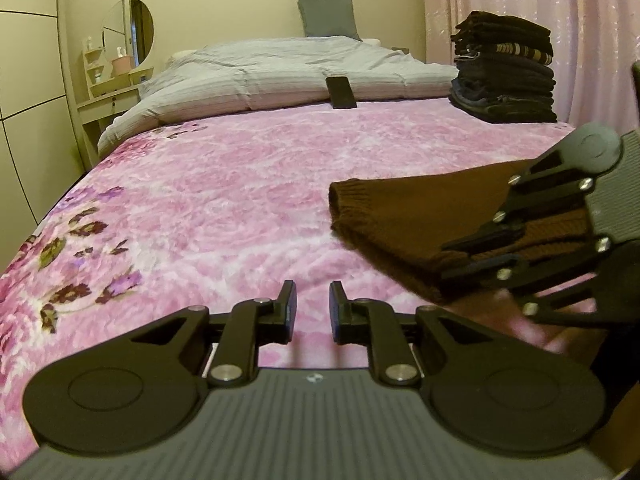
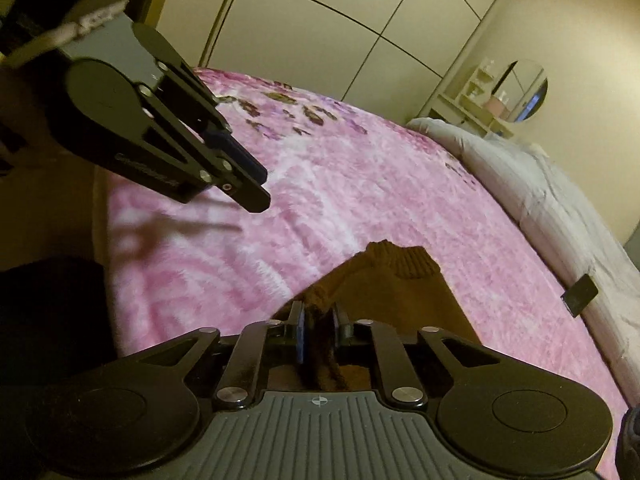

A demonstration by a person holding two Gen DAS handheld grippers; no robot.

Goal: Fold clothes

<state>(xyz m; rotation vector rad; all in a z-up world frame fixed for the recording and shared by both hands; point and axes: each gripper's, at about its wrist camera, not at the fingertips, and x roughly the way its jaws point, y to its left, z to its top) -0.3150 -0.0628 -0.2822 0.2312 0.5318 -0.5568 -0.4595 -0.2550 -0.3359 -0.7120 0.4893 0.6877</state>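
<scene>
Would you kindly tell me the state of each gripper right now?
Left gripper: open, holding nothing, above the pink blanket.
Right gripper: shut on the brown knit garment.

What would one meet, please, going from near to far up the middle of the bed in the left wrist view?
Left tongs, open over the bed → pink floral blanket → black phone leaning on the grey duvet → grey pillow against the wall.
</scene>
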